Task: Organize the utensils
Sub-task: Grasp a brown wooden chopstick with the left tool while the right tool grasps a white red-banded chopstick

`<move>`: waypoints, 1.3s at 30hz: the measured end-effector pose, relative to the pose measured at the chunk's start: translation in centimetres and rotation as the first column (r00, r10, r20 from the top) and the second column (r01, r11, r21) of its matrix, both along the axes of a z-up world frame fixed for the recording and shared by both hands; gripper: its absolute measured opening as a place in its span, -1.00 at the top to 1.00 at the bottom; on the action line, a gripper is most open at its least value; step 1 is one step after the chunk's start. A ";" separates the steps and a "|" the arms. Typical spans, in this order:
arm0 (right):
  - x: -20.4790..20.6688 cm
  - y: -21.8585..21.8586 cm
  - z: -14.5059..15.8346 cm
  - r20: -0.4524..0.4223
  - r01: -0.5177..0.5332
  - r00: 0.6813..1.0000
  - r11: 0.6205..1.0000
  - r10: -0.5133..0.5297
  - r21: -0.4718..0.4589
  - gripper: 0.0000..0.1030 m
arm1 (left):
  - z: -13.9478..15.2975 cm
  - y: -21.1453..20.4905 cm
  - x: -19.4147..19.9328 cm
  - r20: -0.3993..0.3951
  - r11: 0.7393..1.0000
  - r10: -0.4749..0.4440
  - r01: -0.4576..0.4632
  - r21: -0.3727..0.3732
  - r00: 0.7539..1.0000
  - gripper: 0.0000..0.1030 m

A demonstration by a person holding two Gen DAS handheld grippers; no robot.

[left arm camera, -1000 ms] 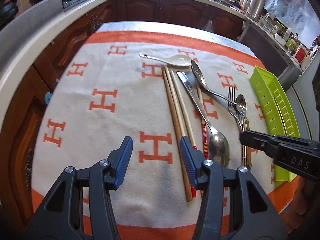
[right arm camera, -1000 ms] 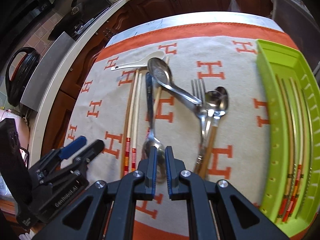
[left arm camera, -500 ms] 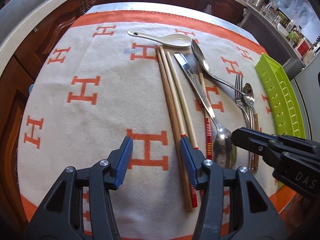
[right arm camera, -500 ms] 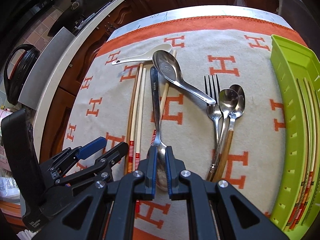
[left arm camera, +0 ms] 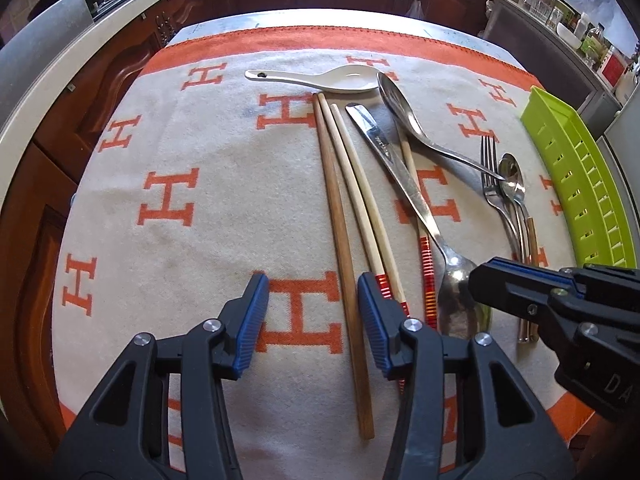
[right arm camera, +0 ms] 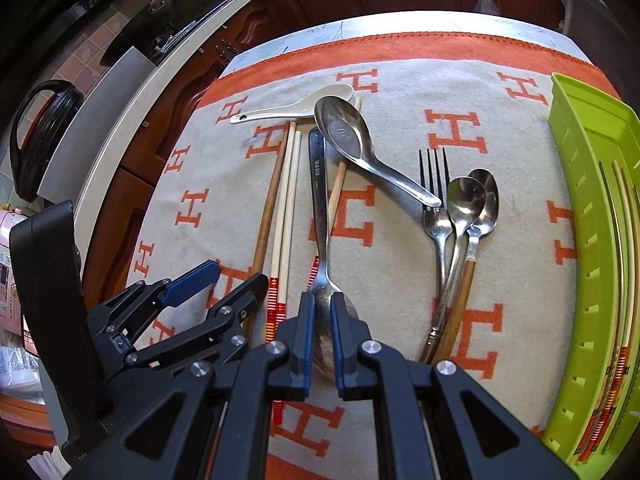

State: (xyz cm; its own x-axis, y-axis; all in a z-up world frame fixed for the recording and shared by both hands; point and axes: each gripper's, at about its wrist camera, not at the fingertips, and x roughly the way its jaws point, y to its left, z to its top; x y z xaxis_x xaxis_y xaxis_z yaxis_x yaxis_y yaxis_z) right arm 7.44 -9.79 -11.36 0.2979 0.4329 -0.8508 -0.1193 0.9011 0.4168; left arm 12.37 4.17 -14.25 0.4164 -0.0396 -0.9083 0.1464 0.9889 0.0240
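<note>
In my right wrist view, the right gripper (right arm camera: 320, 332) sits at lower centre with its 2 blue pads nearly closed around the bowl of the long steel spoon (right arm camera: 320, 216); I cannot tell whether they actually pinch it. The spoon's handle runs up the middle of the frame across the blanket (right arm camera: 400, 240). The green tray (right arm camera: 576, 240) lies along the right edge, already holding chopsticks. In my left wrist view, the left gripper (left arm camera: 312, 316) is spread wide at lower centre, holding nothing, with a brown chopstick (left arm camera: 340, 240) passing between its fingers.
</note>
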 end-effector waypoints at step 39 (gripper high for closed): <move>0.3 7.1 -1.3 0.069 -0.059 0.995 0.988 0.070 -0.145 0.89 | 0.6 6.7 -2.2 -0.026 0.978 0.124 -0.127 -0.165 0.992 0.91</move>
State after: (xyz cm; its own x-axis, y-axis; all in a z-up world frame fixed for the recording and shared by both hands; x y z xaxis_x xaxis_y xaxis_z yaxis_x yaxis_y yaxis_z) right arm 7.70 -2.68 -12.67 0.3375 0.3292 -0.8819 -0.2049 0.9401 0.2725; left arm 10.20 10.82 -13.61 0.4130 -0.1384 -0.9001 0.0201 0.9895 -0.1429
